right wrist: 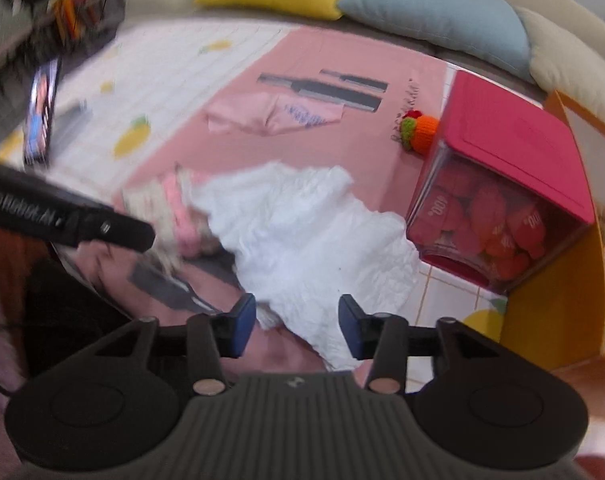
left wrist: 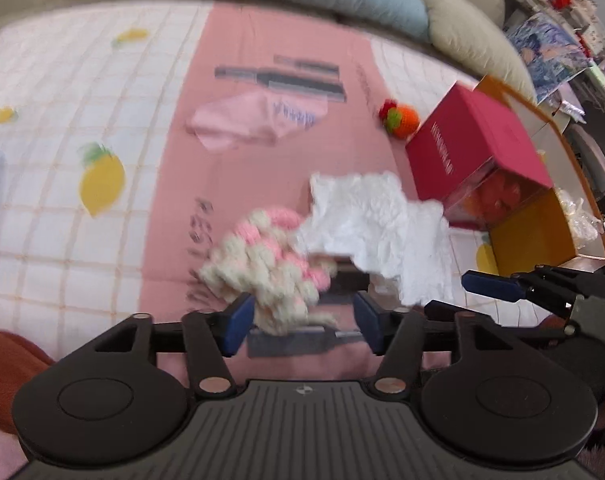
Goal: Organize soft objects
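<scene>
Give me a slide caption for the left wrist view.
Left gripper, fingers open, reaches a pink-and-cream knitted piece beside a crumpled white cloth on the pink mat.

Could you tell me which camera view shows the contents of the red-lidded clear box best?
The right wrist view: the red-lidded box turns its clear front toward the camera, showing red pieces inside. In the left wrist view the same box shows mostly lid and side, with only a blurred orange-red glimpse at its lower corner.
</scene>
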The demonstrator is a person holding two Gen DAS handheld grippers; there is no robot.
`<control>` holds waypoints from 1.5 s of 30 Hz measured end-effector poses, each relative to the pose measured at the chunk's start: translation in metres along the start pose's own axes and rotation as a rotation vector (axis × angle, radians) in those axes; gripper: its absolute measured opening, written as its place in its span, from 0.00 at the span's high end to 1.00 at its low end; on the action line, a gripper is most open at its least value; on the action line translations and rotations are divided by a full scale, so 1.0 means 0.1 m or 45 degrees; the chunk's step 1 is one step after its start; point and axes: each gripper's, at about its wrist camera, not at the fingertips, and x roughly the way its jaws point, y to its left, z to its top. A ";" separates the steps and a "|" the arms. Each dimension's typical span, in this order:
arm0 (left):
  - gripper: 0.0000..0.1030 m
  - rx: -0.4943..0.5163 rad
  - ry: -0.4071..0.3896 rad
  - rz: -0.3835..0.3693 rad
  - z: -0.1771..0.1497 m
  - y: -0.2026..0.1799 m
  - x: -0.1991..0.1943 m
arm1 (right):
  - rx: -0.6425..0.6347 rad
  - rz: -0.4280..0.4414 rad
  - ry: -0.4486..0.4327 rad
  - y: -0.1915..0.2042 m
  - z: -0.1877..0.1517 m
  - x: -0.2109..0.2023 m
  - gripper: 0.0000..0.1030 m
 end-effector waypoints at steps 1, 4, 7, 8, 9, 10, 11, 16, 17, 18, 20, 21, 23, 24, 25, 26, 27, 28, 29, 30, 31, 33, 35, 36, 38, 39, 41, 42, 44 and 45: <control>0.25 0.029 -0.046 0.013 0.00 -0.01 -0.05 | 0.047 0.010 -0.026 -0.04 0.01 -0.04 0.39; 0.18 0.200 -0.110 0.097 0.06 -0.08 -0.04 | 0.231 0.002 -0.076 -0.18 0.09 0.00 0.13; 0.15 0.379 -0.023 0.129 0.10 -0.16 0.20 | 0.493 -0.012 -0.075 -0.37 0.14 0.15 0.05; 0.15 0.393 0.026 0.129 0.12 -0.16 0.30 | 0.570 -0.027 -0.064 -0.43 0.15 0.22 0.05; 0.15 0.390 0.061 0.132 0.12 -0.15 0.40 | 0.633 -0.042 -0.046 -0.46 0.16 0.30 0.05; 0.16 0.384 0.074 0.141 0.10 -0.14 0.46 | 0.674 -0.055 -0.024 -0.48 0.16 0.36 0.05; 0.16 0.376 0.085 0.158 0.10 -0.12 0.52 | 0.699 -0.060 -0.002 -0.49 0.18 0.43 0.05; 0.14 0.388 0.090 0.173 0.09 -0.12 0.64 | 0.741 -0.037 0.031 -0.40 0.22 0.66 0.05; 0.14 0.393 0.088 0.183 0.09 -0.12 0.66 | 0.733 -0.024 0.037 -0.37 0.23 0.69 0.05; 0.14 0.402 0.085 0.194 0.08 -0.13 0.67 | 0.710 -0.027 0.044 -0.32 0.25 0.73 0.05; 0.14 0.410 0.084 0.198 0.07 -0.13 0.69 | 0.622 -0.072 0.045 -0.19 0.28 0.77 0.05; 0.14 0.405 0.084 0.197 0.07 -0.12 0.70 | 0.560 -0.092 0.045 -0.13 0.28 0.79 0.05; 0.14 0.395 0.081 0.200 0.07 -0.11 0.71 | 0.450 -0.136 0.053 -0.01 0.28 0.83 0.10; 0.14 0.392 0.083 0.202 0.07 -0.10 0.72 | 0.398 -0.163 0.057 0.03 0.27 0.85 0.13; 0.14 0.402 0.094 0.213 0.06 -0.10 0.74 | 0.349 -0.190 0.052 0.08 0.26 0.86 0.15; 0.14 0.413 0.096 0.221 0.05 -0.11 0.76 | 0.319 -0.204 0.054 0.10 0.25 0.86 0.17; 0.14 0.424 0.098 0.233 0.05 -0.13 0.76 | 0.291 -0.216 0.054 0.10 0.24 0.85 0.22; 0.14 0.432 0.099 0.239 0.04 -0.14 0.77 | 0.269 -0.231 0.054 0.10 0.23 0.85 0.25; 0.15 0.433 0.099 0.241 0.04 -0.14 0.77 | 0.248 -0.245 0.050 0.10 0.22 0.83 0.32; 0.15 0.424 0.097 0.241 0.04 -0.13 0.77 | 0.232 -0.246 0.039 0.09 0.19 0.81 0.38; 0.16 0.410 0.098 0.245 0.05 -0.11 0.78 | 0.219 -0.245 0.032 0.09 0.18 0.79 0.41; 0.20 0.372 0.098 0.259 0.07 -0.06 0.79 | 0.193 -0.254 0.020 0.08 0.17 0.76 0.62; 0.26 0.325 0.092 0.256 0.08 0.01 0.78 | 0.160 -0.282 0.008 0.09 0.16 0.73 0.75; 0.27 0.300 0.086 0.250 0.09 0.03 0.76 | 0.144 -0.282 0.000 0.09 0.16 0.71 0.78; 0.33 0.258 0.072 0.239 0.11 0.08 0.74 | 0.126 -0.272 -0.019 0.08 0.14 0.67 0.83; 0.35 0.239 0.063 0.234 0.11 0.10 0.72 | 0.118 -0.268 -0.029 0.09 0.14 0.64 0.84; 0.41 0.211 0.037 0.218 0.12 0.12 0.67 | 0.109 -0.253 -0.052 0.09 0.13 0.56 0.84; 0.42 0.197 0.025 0.209 0.13 0.12 0.64 | 0.108 -0.245 -0.067 0.10 0.13 0.51 0.85; 0.53 0.180 -0.005 0.187 0.14 0.11 0.55 | 0.090 -0.236 -0.101 0.11 0.14 0.41 0.85; 0.57 0.174 -0.021 0.169 0.15 0.09 0.50 | 0.083 -0.232 -0.118 0.11 0.14 0.34 0.85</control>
